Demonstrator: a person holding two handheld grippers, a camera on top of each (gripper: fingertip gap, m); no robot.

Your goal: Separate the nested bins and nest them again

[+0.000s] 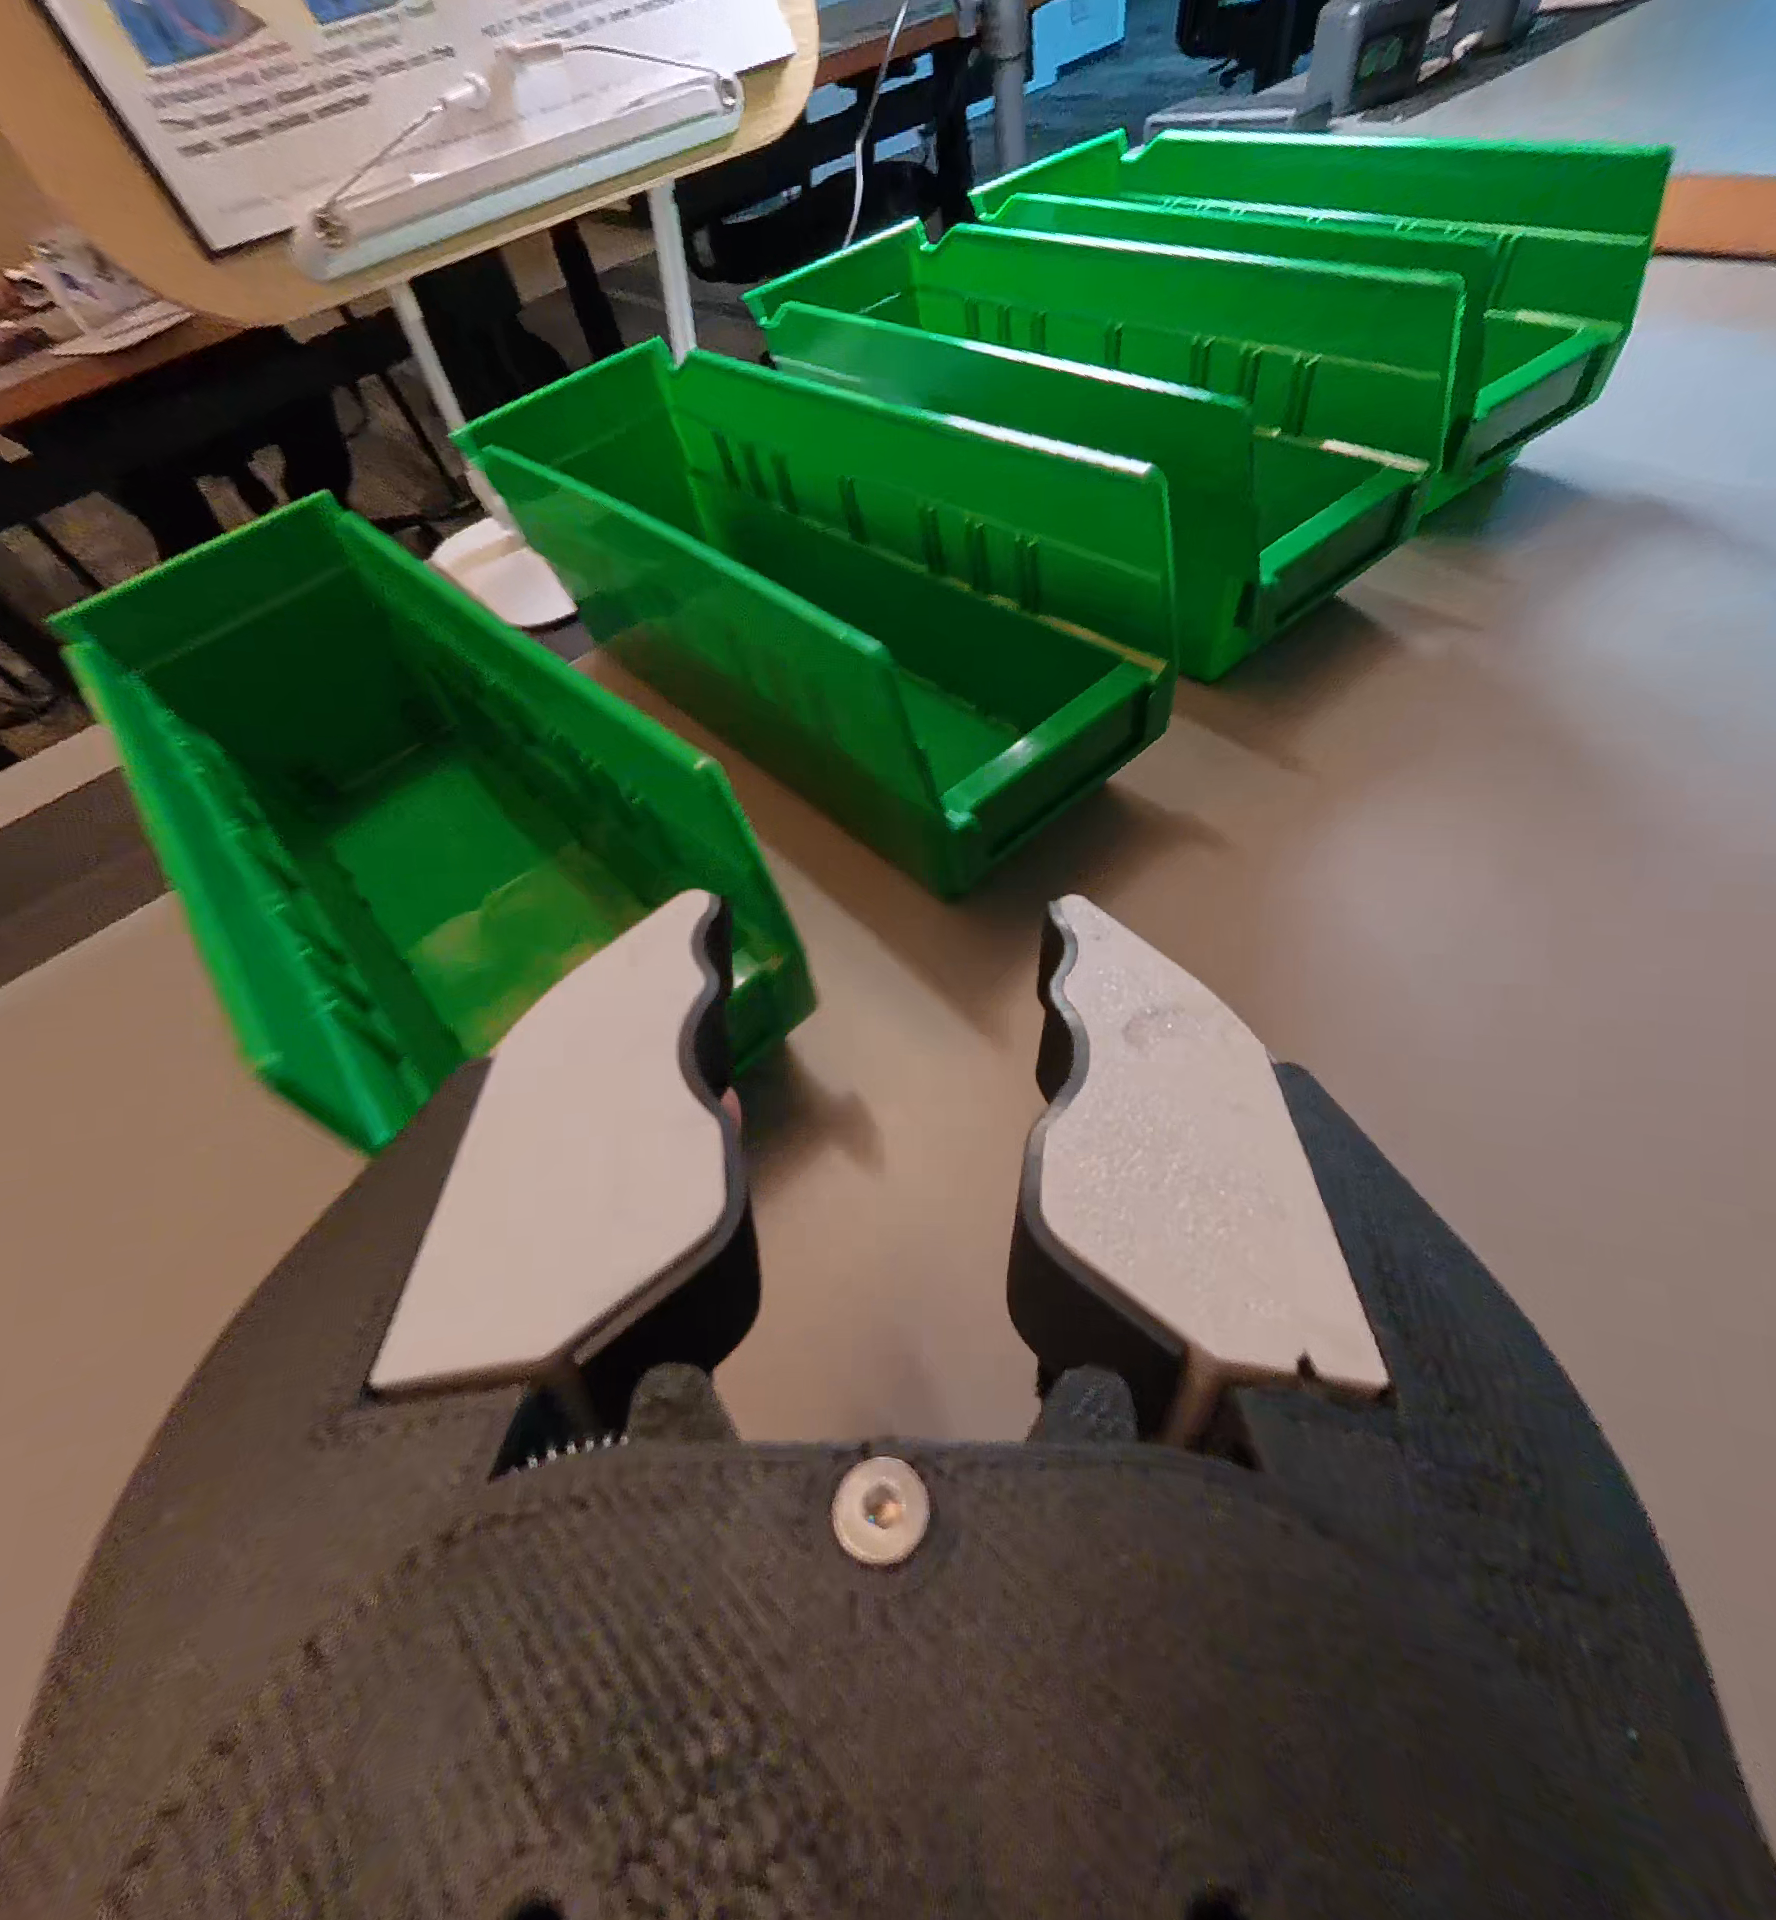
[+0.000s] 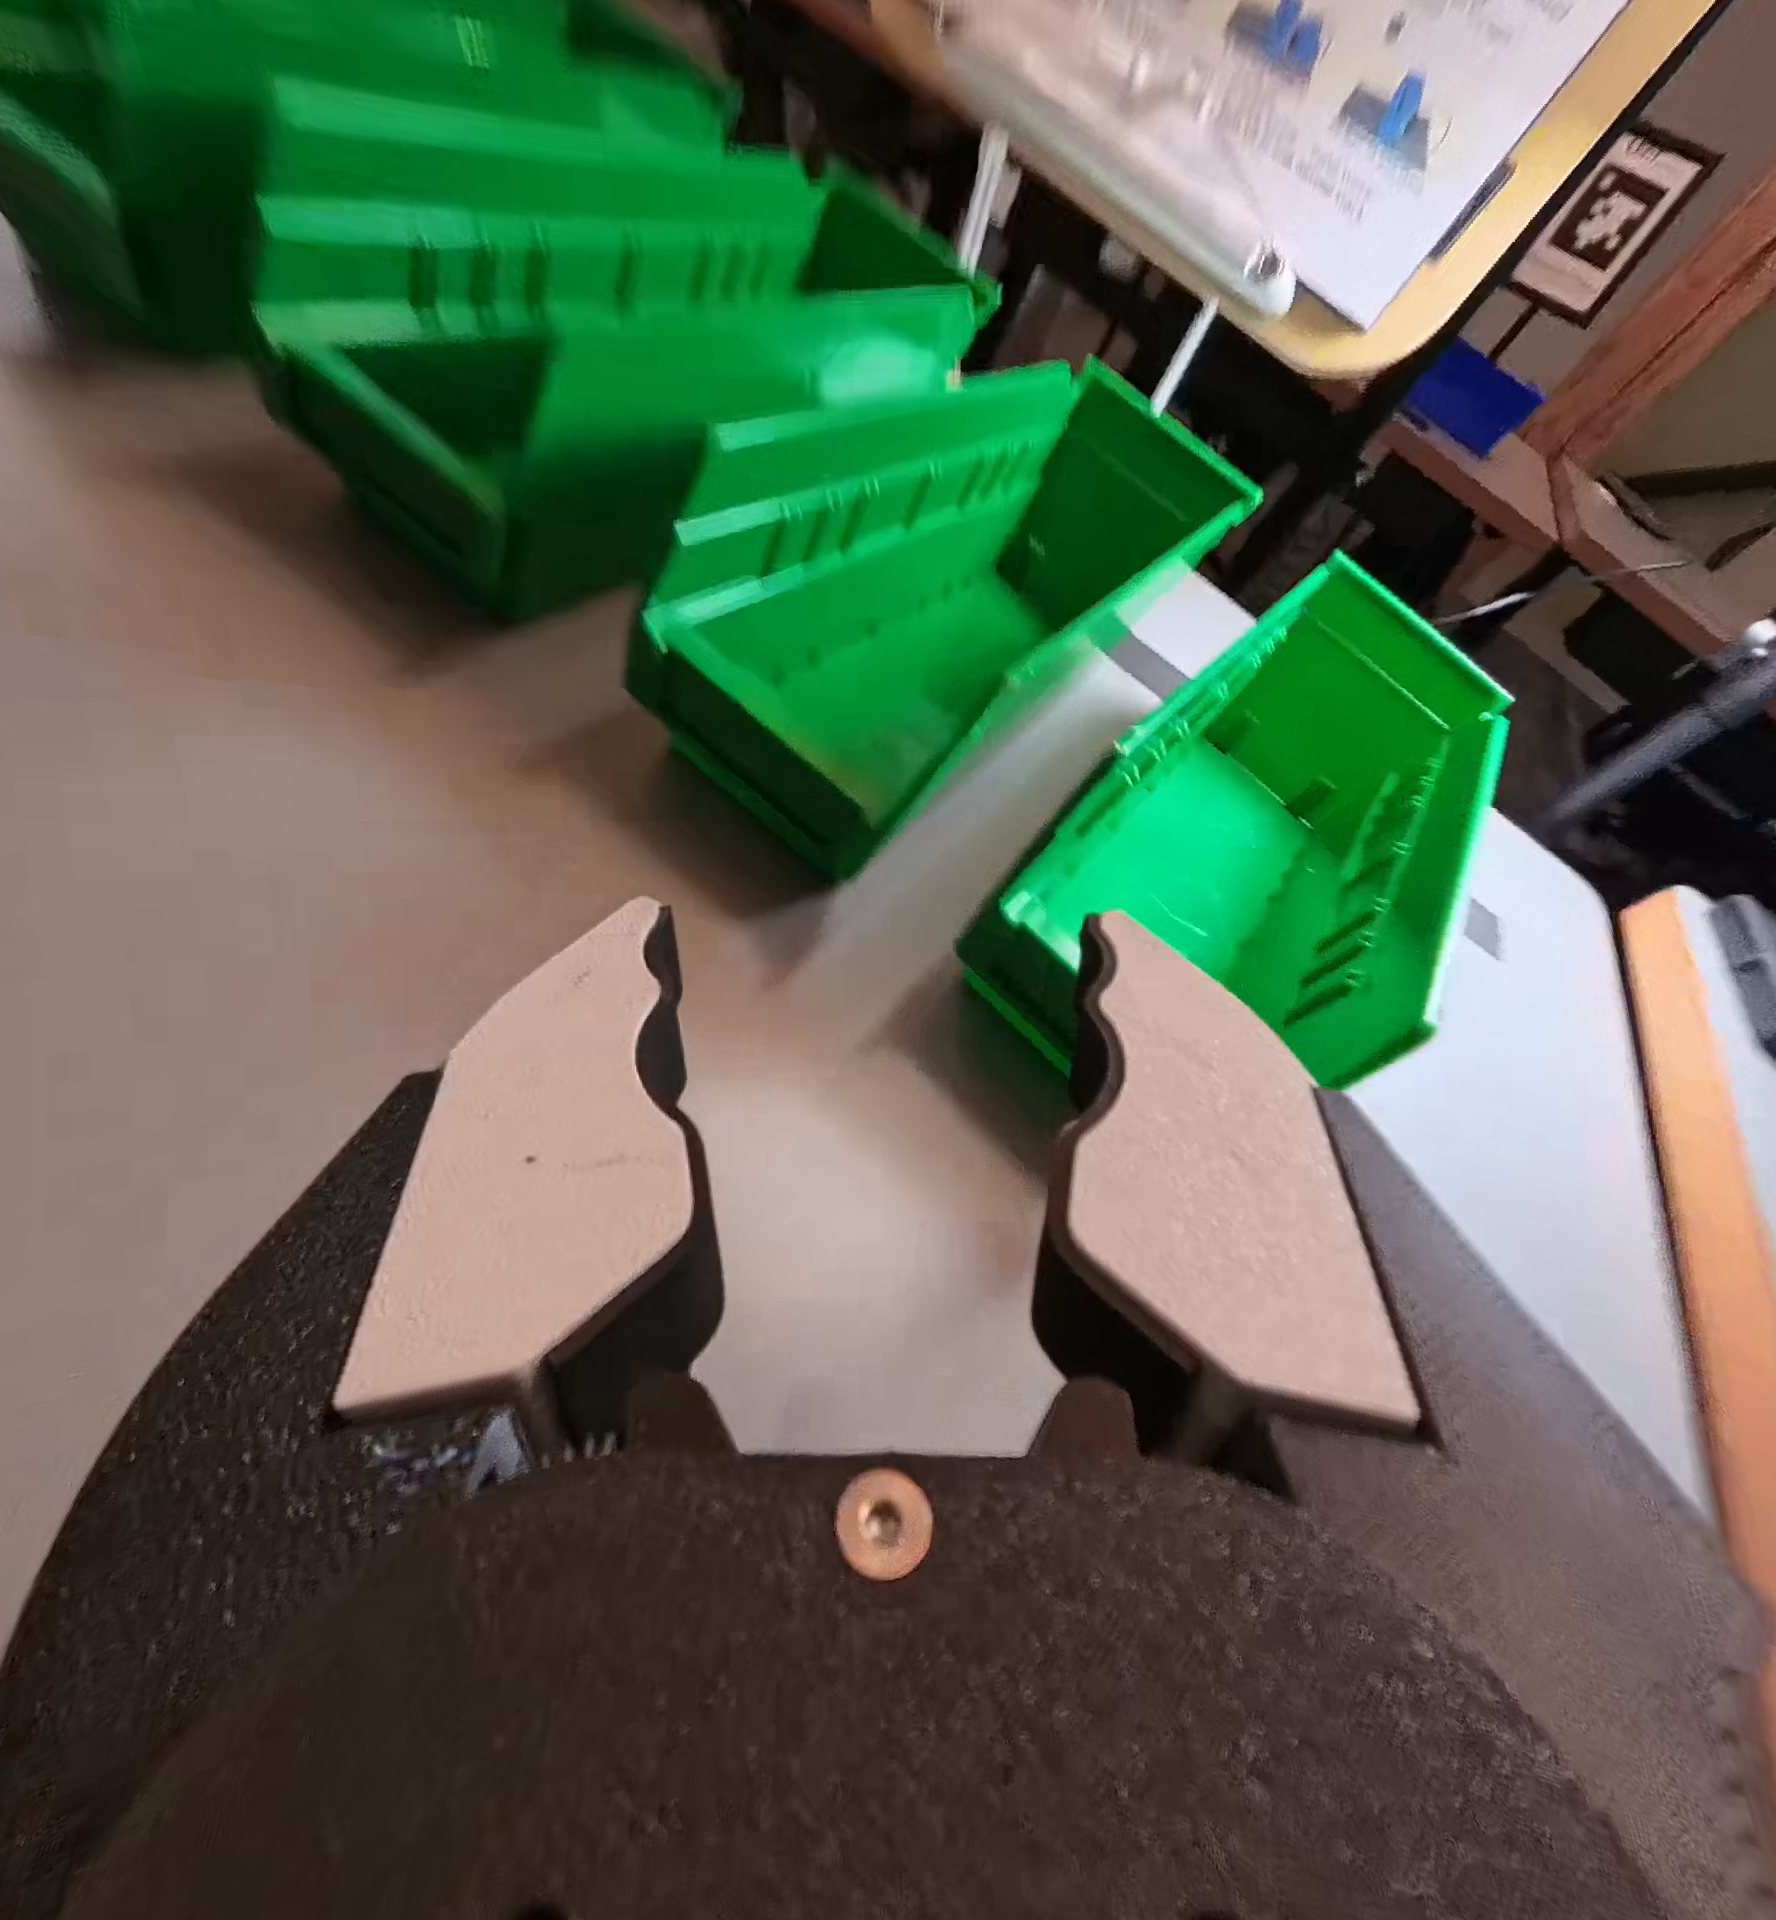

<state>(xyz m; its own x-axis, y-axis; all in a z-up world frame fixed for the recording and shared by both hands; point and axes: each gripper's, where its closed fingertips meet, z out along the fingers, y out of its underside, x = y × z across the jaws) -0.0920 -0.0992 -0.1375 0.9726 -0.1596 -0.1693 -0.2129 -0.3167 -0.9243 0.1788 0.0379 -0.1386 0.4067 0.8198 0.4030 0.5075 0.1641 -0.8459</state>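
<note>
Several green bins stand apart in a row on the grey table (image 1: 1486,935). In the left wrist view the nearest bin (image 1: 396,810) sits at the table's left edge, then a second bin (image 1: 863,623), a third bin (image 1: 1175,416) and a farthest bin (image 1: 1435,229). My left gripper (image 1: 884,914) is open and empty, its left finger in front of the nearest bin's front corner. In the right wrist view my right gripper (image 2: 879,925) is open and empty, its right fingertip in front of the nearest bin's (image 2: 1279,831) front lip. The second bin (image 2: 915,644) and the farther bins (image 2: 551,416) are blurred.
A clipboard with a printed sheet (image 1: 396,135) on a thin white stand (image 1: 510,582) rises behind the bins at the table's far edge. A wooden strip (image 2: 1715,1247) runs along the table's right side. Desks and dark equipment lie beyond.
</note>
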